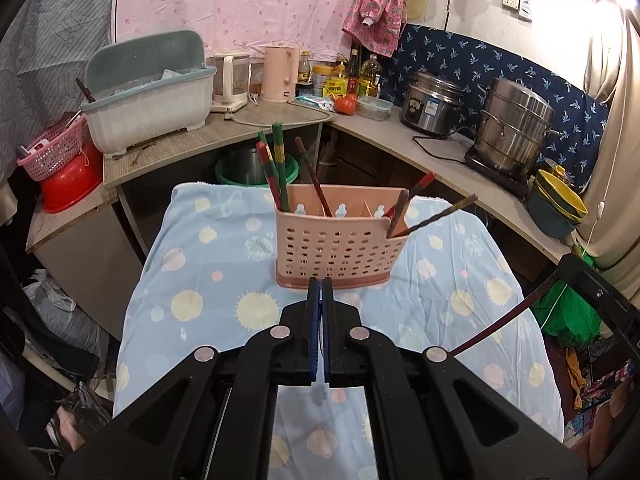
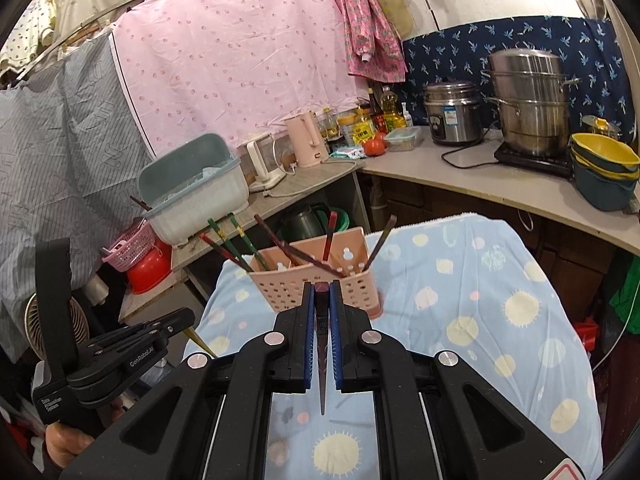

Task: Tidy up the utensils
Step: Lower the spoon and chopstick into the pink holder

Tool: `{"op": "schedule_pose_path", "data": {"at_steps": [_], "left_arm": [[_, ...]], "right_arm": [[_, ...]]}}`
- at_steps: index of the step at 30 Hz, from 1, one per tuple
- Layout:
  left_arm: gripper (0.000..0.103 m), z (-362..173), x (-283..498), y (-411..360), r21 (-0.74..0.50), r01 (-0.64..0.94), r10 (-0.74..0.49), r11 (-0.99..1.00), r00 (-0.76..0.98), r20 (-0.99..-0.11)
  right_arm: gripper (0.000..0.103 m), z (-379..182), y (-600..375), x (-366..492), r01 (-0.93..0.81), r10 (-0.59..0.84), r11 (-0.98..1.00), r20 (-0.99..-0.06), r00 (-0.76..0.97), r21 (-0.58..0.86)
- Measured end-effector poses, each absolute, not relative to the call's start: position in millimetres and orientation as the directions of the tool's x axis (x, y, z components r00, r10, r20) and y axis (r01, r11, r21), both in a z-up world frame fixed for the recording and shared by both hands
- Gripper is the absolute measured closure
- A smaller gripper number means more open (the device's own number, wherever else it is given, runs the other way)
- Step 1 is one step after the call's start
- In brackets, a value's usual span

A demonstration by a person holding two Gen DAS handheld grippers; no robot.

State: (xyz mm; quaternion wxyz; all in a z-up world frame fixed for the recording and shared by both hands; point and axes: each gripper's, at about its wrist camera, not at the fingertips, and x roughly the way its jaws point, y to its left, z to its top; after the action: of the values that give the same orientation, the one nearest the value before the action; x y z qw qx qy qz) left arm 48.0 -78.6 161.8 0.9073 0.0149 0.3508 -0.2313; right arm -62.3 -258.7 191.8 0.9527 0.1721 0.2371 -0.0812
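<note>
Surface: table under blue dotted cloth (image 1: 208, 280)
Room: kitchen counter (image 1: 380, 136) behind (pots, kettle)
Holder: pink utensil basket (image 1: 340, 244) on the cloth, chopsticks inside
Left gripper (image 1: 320, 284): pads together, a thin chopstick (image 2: 198, 338) pinched
Right gripper (image 2: 321, 286): clamped on dark chopstick (image 2: 321, 344)

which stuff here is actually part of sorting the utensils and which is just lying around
Part of the job:
- pink utensil holder
- chopsticks standing in it
- dark chopstick clamped in the right tongs

Just lying about:
- dish drainer
- pink kettle
- rice cooker
- steel steamer pot
- tomato
- oil bottles
</note>
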Motion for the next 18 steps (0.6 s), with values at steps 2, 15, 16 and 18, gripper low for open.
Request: {"op": "schedule_pose_path", "data": {"at_steps": [2,15,16,18], "left_arm": [[0.102,166,53,-80,-0.130,0.429,-0.407,0.894,0.654,-0.638],[0.102,211,89,-97,-0.107,0.435,-0.412,0.894,0.707,-0.574],[0.102,216,93,-98,-0.107,0.432,-0.411,0.896,0.714,-0.567],[0.102,224,101,-100,-0.102,0.426,-0.406,0.899,0.726,-0.555]], "right_arm": [[0.095,198,-260,-58,0.234,-0.075,0.928,-0.469,0.880,0.290],[0.095,254,-280,-19,0.204,-0.072,0.916,-0.361,0.930,0.345],[0.095,259,-281,-14,0.201,-0.070,0.914,-0.350,0.934,0.352],[0.095,268,-281,-5,0.195,-0.071,0.914,-0.332,0.941,0.356]]}}
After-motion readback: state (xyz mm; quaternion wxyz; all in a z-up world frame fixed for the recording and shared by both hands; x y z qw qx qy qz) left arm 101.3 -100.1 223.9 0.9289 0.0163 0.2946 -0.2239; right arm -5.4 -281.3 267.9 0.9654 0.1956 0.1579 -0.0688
